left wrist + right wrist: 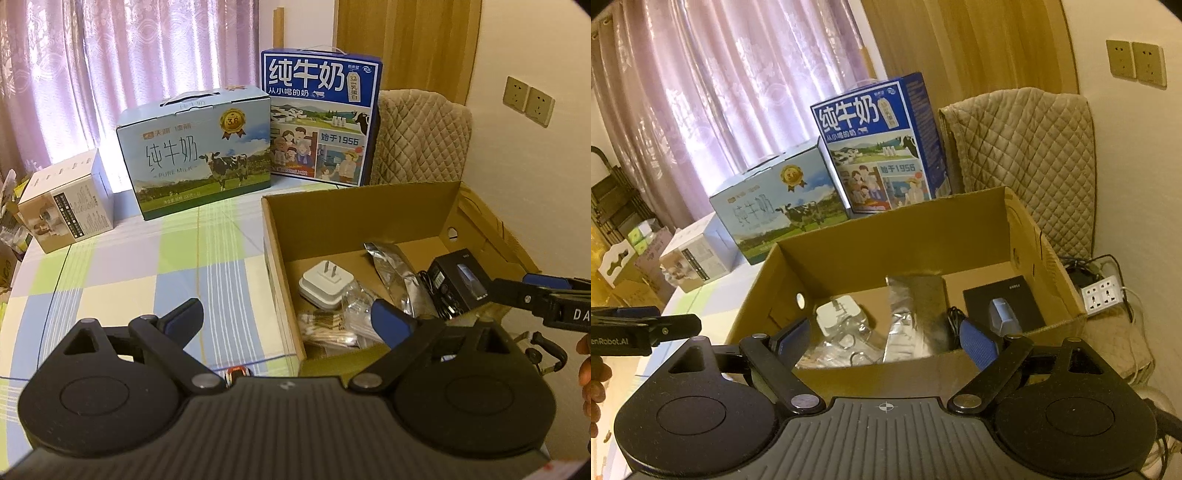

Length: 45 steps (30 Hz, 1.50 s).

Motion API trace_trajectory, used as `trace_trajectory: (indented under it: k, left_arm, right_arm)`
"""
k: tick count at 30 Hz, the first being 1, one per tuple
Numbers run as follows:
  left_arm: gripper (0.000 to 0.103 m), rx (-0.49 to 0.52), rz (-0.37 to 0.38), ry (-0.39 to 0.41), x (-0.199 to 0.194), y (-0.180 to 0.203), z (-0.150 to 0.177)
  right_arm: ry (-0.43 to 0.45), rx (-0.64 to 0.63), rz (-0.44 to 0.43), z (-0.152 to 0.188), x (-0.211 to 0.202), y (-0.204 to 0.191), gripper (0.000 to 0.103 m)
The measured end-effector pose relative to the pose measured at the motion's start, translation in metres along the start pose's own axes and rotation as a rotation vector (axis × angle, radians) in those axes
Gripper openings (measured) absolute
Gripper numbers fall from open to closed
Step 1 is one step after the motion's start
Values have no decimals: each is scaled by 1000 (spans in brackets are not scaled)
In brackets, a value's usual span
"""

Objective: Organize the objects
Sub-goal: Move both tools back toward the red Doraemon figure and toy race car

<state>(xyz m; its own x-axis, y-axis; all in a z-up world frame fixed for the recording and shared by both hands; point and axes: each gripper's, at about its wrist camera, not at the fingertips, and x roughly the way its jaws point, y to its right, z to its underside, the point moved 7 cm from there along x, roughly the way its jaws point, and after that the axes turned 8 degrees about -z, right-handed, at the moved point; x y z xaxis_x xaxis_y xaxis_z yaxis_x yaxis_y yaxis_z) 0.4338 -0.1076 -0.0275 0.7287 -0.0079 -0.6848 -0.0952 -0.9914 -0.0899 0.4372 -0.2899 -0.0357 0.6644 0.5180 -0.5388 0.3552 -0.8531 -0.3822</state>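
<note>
Open brown corrugated cardboard box [354,206], low-walled, round hole in its side wall; stands on the table [129,266], which has a smooth cloth checked in pale green, blue, lilac and cream.

Contents of the box:
- White glossy plastic plug adapter [325,286], rounded square, two metal prongs pointing up.
- Crinkled silver foil pouch [391,266], lying flat near the middle.
- Clear plastic packets of wooden-stemmed cotton swabs [328,328], at the near wall.
- Black rectangular carton [1003,301] printed with a grey device; small lettering unreadable. Black cable [955,317] coiled beside it.

Behind the box, on the table:
- Pale blue milk carton with carry handle [195,151], cow on meadow, gold "3.6" medal, "纯牛奶", "PURE MILK".
- Tall deep-blue milk carton [321,118], "纯牛奶", "从小喝的奶", "始于1956".
- Small white-and-beige carton [66,206], dense fine print, unreadable.

Surroundings: lilac patterned curtain [129,66]; beige quilted fabric cover [1023,162]; two beige wall sockets [1136,62]; white power strip [1102,295].

Left gripper [288,317]: black frame, blue-padded fingers spread wide, holding nothing, straddling the near left wall of the box.

Right gripper [884,339]: same build, fingers spread wide and empty, above the near wall of the box; "DA" is readable on its side in the left view.
</note>
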Motion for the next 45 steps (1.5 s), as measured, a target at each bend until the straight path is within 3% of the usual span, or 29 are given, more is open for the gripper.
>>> trace_trajectory:
  k: [17, 45]
  left_arm:
    - [97, -26, 13, -84, -26, -48, 65]
    - [97, -65, -22, -184, -21, -142, 127]
  right_arm:
    - [-105, 6, -45, 62, 0, -63, 85]
    - [-267, -30, -96, 132, 70, -163, 85]
